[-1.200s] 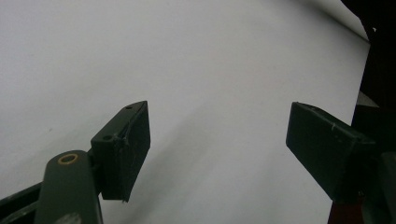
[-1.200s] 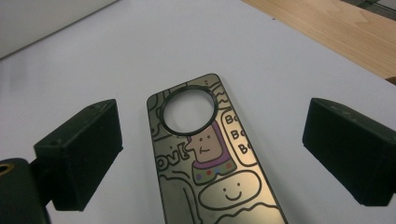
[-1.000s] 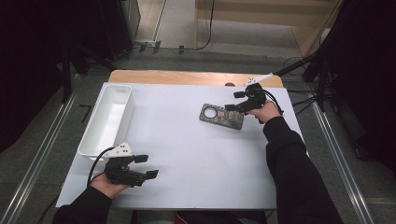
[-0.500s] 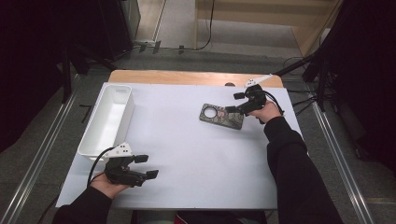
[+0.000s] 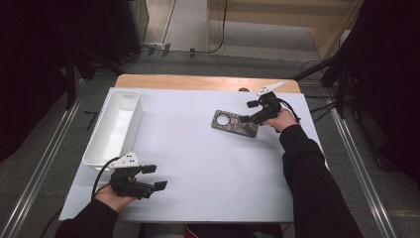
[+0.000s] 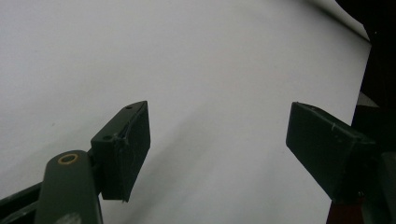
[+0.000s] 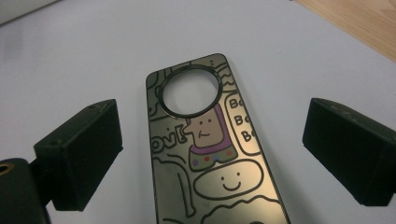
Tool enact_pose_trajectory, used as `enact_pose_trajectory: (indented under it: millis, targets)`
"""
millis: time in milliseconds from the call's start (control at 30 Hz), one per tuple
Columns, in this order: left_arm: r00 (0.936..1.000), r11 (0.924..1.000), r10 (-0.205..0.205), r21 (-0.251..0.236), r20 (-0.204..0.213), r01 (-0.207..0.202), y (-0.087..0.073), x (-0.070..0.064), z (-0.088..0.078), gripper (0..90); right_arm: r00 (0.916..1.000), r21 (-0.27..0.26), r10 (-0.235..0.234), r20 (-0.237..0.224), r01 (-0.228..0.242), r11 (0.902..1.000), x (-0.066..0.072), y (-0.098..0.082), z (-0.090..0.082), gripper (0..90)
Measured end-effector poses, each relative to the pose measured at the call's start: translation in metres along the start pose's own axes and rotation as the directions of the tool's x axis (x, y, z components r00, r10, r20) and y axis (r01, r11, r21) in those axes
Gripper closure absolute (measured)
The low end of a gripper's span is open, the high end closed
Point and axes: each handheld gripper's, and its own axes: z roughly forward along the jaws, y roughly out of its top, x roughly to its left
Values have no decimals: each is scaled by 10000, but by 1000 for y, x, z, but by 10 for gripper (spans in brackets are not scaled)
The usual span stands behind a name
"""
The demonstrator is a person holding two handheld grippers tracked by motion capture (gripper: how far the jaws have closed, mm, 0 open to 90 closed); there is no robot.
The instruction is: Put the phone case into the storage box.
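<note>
Fingers (image 7: 84, 154) of our right gripper (image 7: 212, 154) stand spread wide, straddling the near end of the phone case (image 7: 210, 154) without touching it; those of our left gripper (image 6: 217, 154) are likewise spread over bare sheet. Largest first, we list the white surface (image 5: 198, 163), open across its middle and near edge; the white bin (image 5: 116, 126) along its left edge; the illustrated phone case (image 5: 235, 123), lying flat toward the far right, well apart from the bin.
</note>
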Motion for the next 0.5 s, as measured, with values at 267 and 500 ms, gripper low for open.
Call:
enact_pose_trajectory:
  millis: [267, 500]
  targets:
    - [10000, 10000, -4, 8, 1, 4, 0, 0, 0, 216, 10000, 199, -92, 14, 91, 9998, 0, -1, 3, 37]
    - [10000, 10000, -4, 0, 0, 4, 0, 0, 0, 216, 9993, 331, -368, 43, 366, 9988, 2, -3, 4, 17]
